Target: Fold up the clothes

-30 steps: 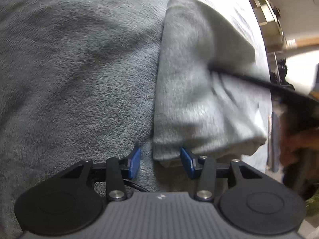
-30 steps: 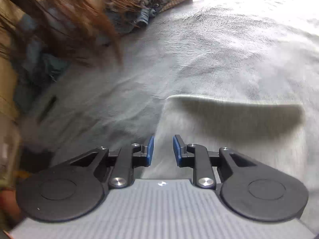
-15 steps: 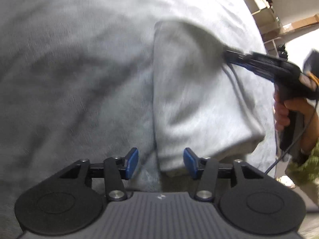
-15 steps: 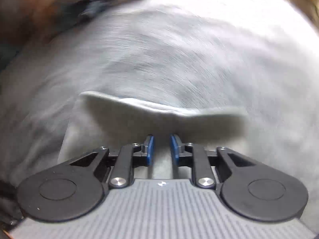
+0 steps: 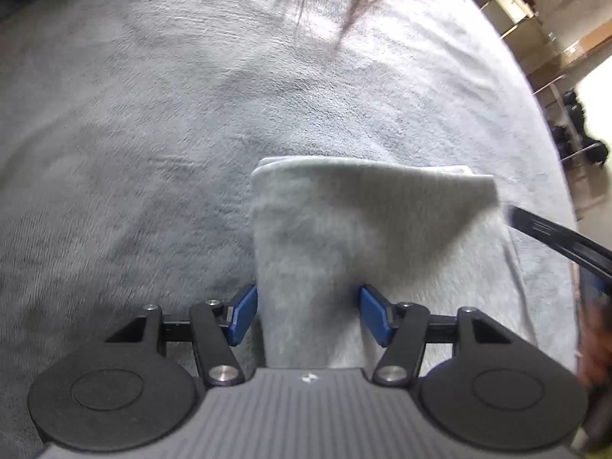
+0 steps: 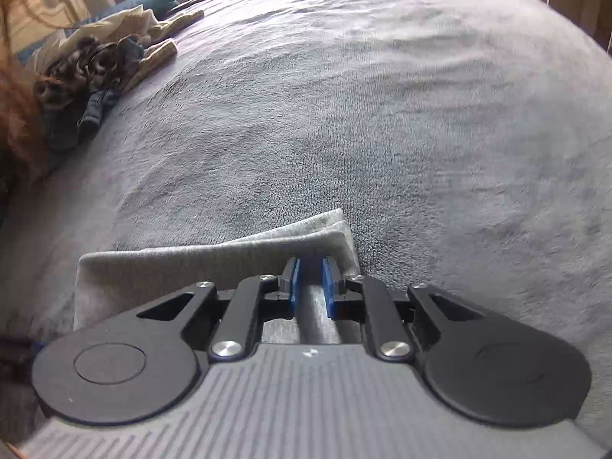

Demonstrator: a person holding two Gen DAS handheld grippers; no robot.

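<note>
Grey and soft, the folded garment (image 5: 367,237) lies on a fleecy grey blanket (image 5: 153,134), its doubled edge toward the far side in the left wrist view. The left gripper (image 5: 308,315) straddles the near end, its blue pads spread on either side of the cloth and opening, not pressing it. The right gripper (image 6: 310,283) has its pads drawn close together, clamped on a ridge of the garment near its corner. A pile of unfolded clothes (image 6: 95,61) waits at the blanket's far edge, well apart.

The step looks like finishing or squaring this fold. To do it well, I would keep the right pinch firm and low, draw the layers flat without dragging the blanket, and let the left pads clear the cloth fully before lifting, so no layer peels up
</note>
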